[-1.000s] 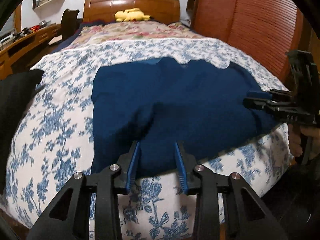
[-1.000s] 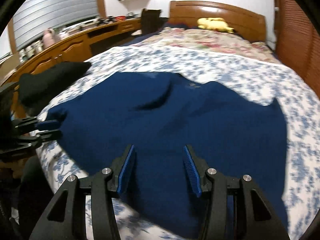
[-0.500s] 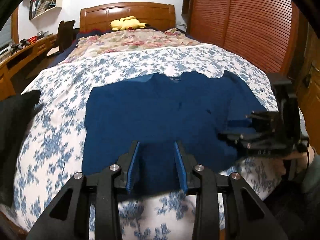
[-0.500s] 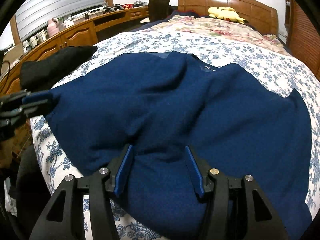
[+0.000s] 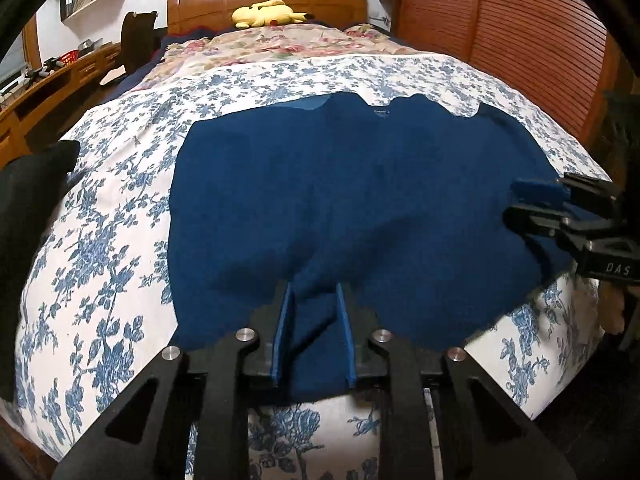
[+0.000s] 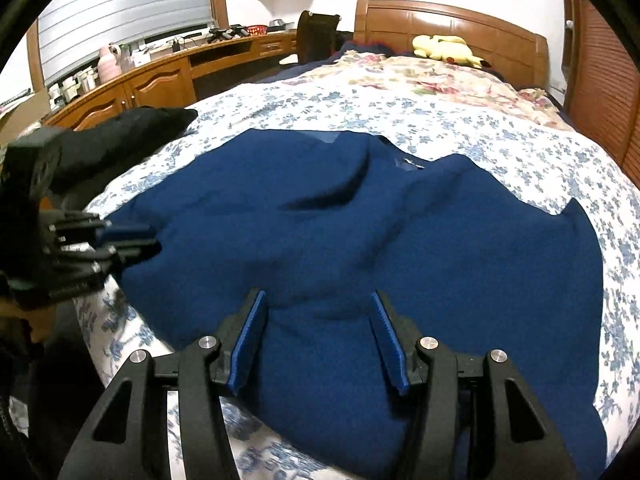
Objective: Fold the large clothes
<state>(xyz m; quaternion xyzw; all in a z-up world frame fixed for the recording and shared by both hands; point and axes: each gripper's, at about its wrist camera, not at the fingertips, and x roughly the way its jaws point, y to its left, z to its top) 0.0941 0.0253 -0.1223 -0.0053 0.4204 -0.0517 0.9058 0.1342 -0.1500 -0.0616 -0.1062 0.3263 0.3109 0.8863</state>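
A large dark blue sweater (image 5: 360, 200) lies spread on the bed's blue-flowered cover, its hem at the near edge and its collar far away; it also shows in the right wrist view (image 6: 380, 240). My left gripper (image 5: 312, 300) has its jaws narrowed around a raised fold of the hem, and the cloth fills the gap. My right gripper (image 6: 318, 308) is open, its fingers straddling a bump of cloth at the hem. Each gripper shows in the other's view: the right (image 5: 536, 204) at the sweater's right side, the left (image 6: 124, 240) at its left side.
A black garment (image 5: 28, 208) lies on the bed's left side. A yellow plush toy (image 5: 268, 12) rests by the wooden headboard. A wooden desk (image 6: 160, 76) runs along the left wall, slatted wardrobe doors (image 5: 520, 40) along the right. The bed edge is just below the grippers.
Both grippers have come nearer to the sweater's hem. The left jaws have narrowed around a fold of cloth. The sweater lies flatter and more spread than a second ago.
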